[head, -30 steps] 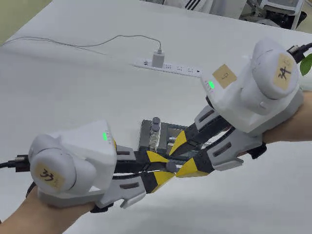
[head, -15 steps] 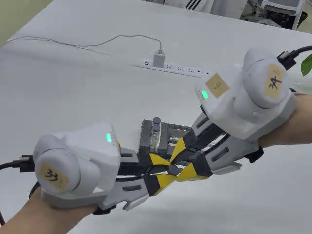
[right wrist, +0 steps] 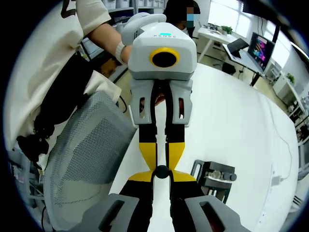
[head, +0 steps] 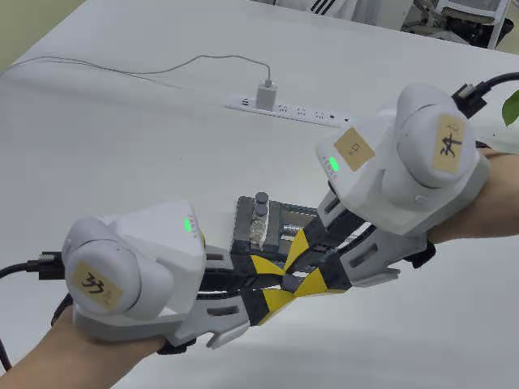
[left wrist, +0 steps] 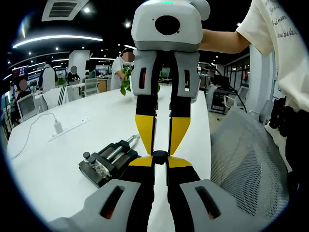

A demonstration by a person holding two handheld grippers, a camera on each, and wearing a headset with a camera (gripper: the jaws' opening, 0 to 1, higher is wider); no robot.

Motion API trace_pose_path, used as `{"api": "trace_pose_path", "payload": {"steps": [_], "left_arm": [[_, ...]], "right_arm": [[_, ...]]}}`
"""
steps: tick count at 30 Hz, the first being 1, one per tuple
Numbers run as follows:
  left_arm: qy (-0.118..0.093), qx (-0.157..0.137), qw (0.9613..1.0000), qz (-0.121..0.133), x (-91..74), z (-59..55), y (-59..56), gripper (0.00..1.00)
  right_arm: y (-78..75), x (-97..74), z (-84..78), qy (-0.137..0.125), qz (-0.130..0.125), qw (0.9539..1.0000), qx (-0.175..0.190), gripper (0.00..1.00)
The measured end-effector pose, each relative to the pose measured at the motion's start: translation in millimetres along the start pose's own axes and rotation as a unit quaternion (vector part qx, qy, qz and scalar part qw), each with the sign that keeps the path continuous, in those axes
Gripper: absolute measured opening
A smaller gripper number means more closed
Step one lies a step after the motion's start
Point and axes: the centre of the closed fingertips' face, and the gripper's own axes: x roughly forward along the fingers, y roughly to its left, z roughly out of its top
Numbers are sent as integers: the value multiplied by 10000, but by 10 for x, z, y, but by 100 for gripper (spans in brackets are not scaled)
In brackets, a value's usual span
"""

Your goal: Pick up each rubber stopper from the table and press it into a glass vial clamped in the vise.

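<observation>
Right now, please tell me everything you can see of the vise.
The vise is small and looks like dark metal, with a blocky body and silvery rods running out from one end. It lies flat on the white table, to the side of the meeting gripper tips and apart from them. Two clear vials with dark tops stand upright at its other end, clamped side by side.
</observation>
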Motion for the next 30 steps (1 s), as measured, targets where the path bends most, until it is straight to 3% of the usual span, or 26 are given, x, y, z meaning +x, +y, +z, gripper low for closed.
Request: {"api": "trace_pose_path", "payload": {"steps": [3,6,7,16,20,26,30], "left_arm": [[36,2,10000,-17,-5,-3,-1,4],[45,-1,10000,-16,-15,-3,15,5],[49,18,10000,-24,-18,-4,13,5],[79,127,9999,-50,8,-17,9,7],[99,114,9999,-1,28,-23,29,16],[144,104,9998,61,17,-61,66,19],[216,80,9995,231,-6,-124,130,29]], "right_arm": [[-8,3,5,45,-28,10000,-66,8],[-30,0,8,37,-75,10000,37,8],[-27,1,11,10,-74,9997,222,7],[-33,3,-16,-51,-1,9994,336,7],[-43,-6,-16,-93,-23,9993,368,7],[-54,-15,-38,-74,-16,9992,392,7],[-61,-1,-84,19,-31,9994,334,7]]}}
